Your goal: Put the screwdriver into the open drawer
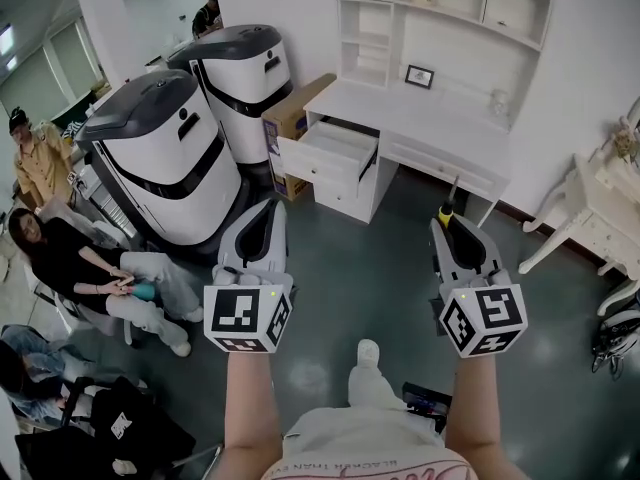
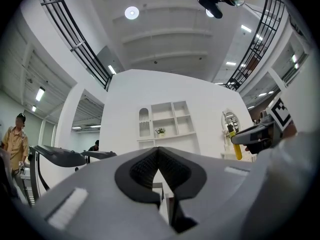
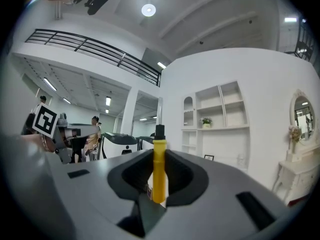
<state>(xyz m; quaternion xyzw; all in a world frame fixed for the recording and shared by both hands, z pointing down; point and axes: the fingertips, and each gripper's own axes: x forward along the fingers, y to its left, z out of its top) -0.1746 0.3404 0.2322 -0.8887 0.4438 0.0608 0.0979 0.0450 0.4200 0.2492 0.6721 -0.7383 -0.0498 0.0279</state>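
While R tongs (image 1: 452, 226) grip screwdriver (image 3: 159, 169), L tongs (image 1: 266, 208) closed; open drawer (image 1: 305, 164) well ahead.

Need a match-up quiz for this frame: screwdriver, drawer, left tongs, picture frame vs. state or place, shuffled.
1 screwdriver
2 drawer
3 left tongs
4 picture frame

A pulled open
B standing on the desk top
C clamped in the right tongs
D shut, nothing between them

Pairs: 1-C, 2-A, 3-D, 4-B
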